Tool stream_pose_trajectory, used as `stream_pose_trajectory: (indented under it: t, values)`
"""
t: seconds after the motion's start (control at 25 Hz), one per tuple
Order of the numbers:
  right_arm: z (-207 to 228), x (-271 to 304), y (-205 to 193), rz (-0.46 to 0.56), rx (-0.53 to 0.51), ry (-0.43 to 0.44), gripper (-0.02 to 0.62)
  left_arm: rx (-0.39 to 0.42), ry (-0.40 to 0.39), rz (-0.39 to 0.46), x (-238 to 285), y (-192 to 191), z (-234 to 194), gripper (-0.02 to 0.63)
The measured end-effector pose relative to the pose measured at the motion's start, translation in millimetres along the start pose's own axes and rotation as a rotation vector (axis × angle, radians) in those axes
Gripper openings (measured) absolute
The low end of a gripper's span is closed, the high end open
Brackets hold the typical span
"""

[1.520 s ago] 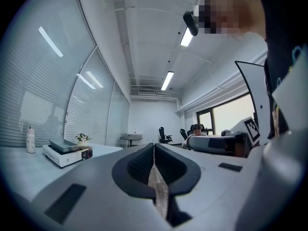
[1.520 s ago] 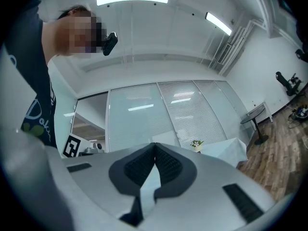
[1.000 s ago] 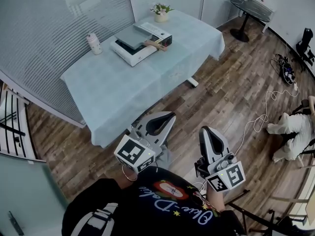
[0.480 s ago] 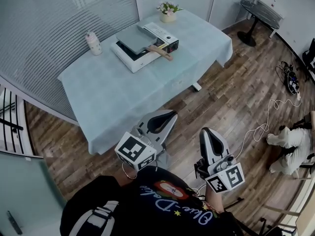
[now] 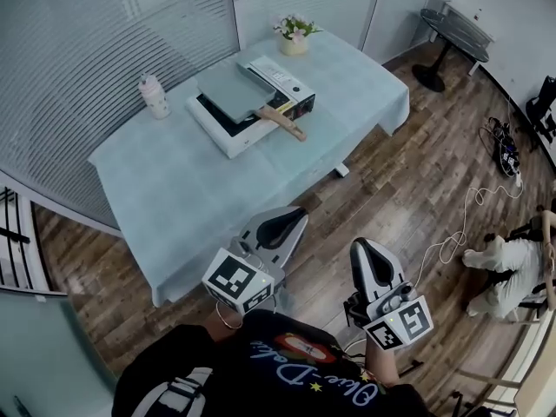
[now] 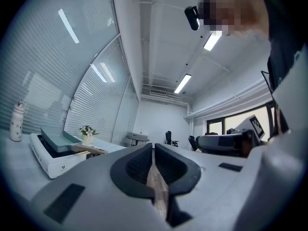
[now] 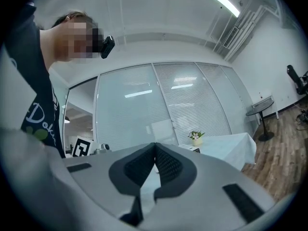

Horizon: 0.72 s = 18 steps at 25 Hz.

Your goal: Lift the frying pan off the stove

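Left claw, right claw: closed, empty

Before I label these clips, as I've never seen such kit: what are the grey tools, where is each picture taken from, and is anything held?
A person holds a two-jaw gripper in each hand. The wide picture comes from a camera on the person's head, looking down at the left gripper and right gripper. The other two come from cameras riding on each gripper, looking along its jaws. Both are shut and hold nothing. On the table stand a white stove with a grey frying pan on it, a bottle and a flower pot, none touched.
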State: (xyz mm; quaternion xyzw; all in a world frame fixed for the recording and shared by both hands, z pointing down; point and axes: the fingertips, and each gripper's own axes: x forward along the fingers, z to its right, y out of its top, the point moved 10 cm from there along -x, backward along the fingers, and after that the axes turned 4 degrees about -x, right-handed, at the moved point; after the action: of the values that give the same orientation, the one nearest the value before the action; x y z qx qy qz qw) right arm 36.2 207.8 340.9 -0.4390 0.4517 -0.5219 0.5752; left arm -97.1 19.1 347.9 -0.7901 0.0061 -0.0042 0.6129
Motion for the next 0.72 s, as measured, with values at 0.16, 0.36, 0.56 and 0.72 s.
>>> stream_pose_trajectory:
  t: [0.16, 0.36, 0.56, 0.72]
  values:
    - [11, 16, 4, -0.006, -0.01, -0.005, 0.002, -0.015, 0.009, 0.007, 6, 1, -19, 0.009]
    - [20, 38, 5, -0.009, 0.011, 0.013, 0.002, -0.024, 0.022, 0.004, 10, 3, -38, 0.009]
    - [28, 61, 2, 0.0, 0.04, 0.055, 0.002, -0.027, 0.028, 0.014, 19, 6, -59, 0.009]
    - [36, 85, -4, -0.016, 0.05, 0.066, 0.002, -0.039, 0.031, 0.008, 23, 7, -77, 0.009]
